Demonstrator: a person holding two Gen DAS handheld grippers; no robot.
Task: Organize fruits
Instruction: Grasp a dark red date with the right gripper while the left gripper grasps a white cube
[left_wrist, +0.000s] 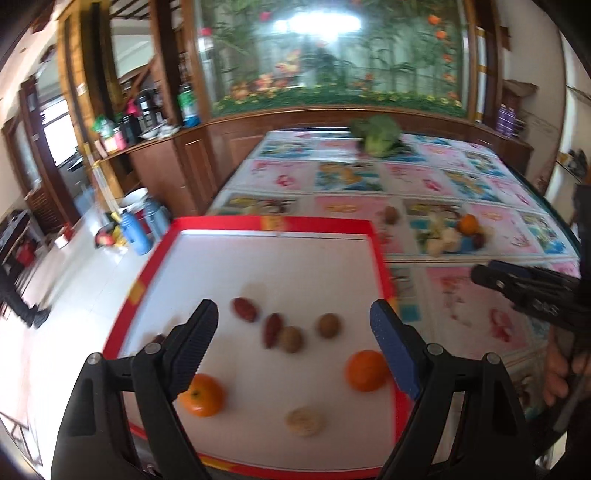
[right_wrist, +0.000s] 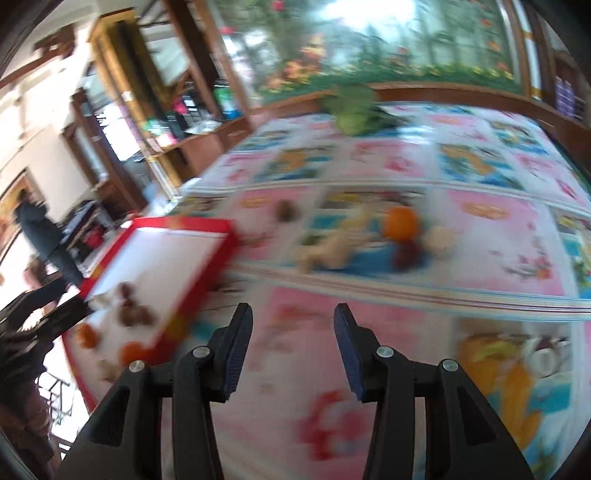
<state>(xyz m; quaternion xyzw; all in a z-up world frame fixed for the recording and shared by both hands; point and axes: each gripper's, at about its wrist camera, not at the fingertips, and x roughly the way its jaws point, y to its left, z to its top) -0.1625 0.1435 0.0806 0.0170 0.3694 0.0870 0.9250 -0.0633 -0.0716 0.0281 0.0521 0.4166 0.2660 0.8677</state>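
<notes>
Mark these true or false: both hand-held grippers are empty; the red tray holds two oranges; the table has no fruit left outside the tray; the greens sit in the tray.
1. Both are empty: true. The left hand-held gripper and the right hand-held gripper stand open with nothing between the fingers.
2. The red tray holds two oranges: true, one orange and another.
3. No fruit outside: false. A pile with an orange lies on the table.
4. Greens in the tray: false. The greens sit on the table's far side.
</notes>
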